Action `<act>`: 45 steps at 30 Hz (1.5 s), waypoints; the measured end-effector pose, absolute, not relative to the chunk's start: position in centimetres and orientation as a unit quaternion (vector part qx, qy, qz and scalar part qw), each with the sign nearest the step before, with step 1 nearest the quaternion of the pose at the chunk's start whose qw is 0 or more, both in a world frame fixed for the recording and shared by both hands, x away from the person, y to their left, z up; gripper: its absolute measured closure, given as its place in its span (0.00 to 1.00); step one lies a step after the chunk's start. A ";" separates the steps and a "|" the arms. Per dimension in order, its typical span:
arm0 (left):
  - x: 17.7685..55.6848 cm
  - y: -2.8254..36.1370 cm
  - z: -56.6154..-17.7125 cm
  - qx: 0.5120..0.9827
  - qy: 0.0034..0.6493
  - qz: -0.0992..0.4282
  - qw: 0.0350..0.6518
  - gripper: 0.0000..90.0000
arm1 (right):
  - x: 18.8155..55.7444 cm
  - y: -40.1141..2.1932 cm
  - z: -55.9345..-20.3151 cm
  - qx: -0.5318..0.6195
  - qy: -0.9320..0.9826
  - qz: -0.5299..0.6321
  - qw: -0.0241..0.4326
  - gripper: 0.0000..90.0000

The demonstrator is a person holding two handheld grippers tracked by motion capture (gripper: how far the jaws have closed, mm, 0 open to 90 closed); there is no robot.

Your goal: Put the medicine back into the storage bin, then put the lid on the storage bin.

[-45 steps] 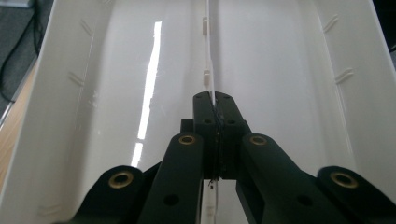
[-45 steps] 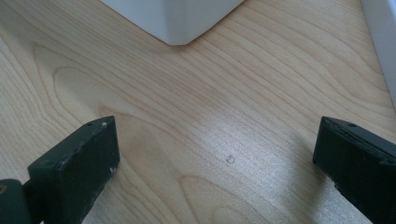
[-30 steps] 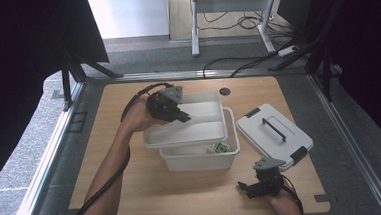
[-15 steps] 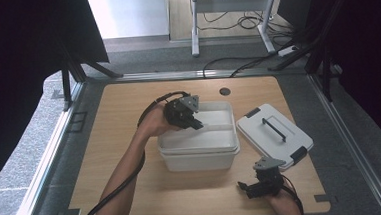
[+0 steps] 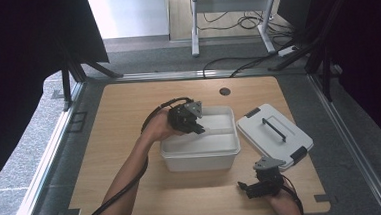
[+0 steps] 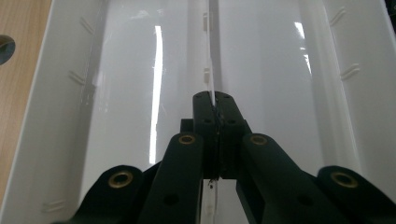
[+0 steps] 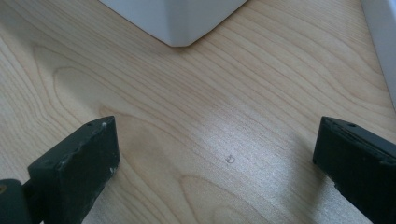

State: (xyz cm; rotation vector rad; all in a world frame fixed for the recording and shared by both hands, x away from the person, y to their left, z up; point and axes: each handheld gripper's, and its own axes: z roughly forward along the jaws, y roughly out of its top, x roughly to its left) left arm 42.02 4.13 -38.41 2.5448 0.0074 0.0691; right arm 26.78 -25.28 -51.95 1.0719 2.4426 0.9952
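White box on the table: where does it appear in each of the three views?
High view: white box at centre, left gripper over it.
Left gripper view: its inner tray spans the picture; the jaws are shut on the middle rib.
Right gripper view: one corner at top centre.
Shared landmark: wooden table.

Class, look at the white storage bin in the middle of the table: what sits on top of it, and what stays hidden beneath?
A white insert tray rests in the bin's top, and the left gripper pinches its centre divider. The tray covers the bin's interior, so its contents cannot be seen.
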 end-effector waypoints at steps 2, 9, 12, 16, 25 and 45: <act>41.9 4.0 -38.3 0.958 0.003 0.032 0.286 0.97 | 26.8 -25.3 -52.0 0.372 0.849 0.346 0.147 0.00; 41.7 4.5 -37.3 0.950 0.055 0.046 0.305 0.53 | 26.8 -25.3 -52.0 0.372 0.849 0.346 0.147 0.00; 41.4 5.0 -36.9 0.942 0.077 0.066 0.321 0.29 | 26.8 -25.3 -52.0 0.372 0.849 0.346 0.147 0.00; 40.9 6.1 -36.3 0.933 0.113 0.078 0.332 0.14 | 26.8 -25.3 -52.0 0.371 0.849 0.346 0.148 0.00; 39.4 9.3 -35.3 0.922 0.168 0.106 0.332 0.00 | 26.8 -25.3 -52.0 0.373 0.848 0.347 0.148 0.00; 34.7 18.7 -36.3 0.883 0.258 0.167 0.354 0.00 | 26.8 -25.2 -51.9 0.373 0.849 0.345 0.145 0.00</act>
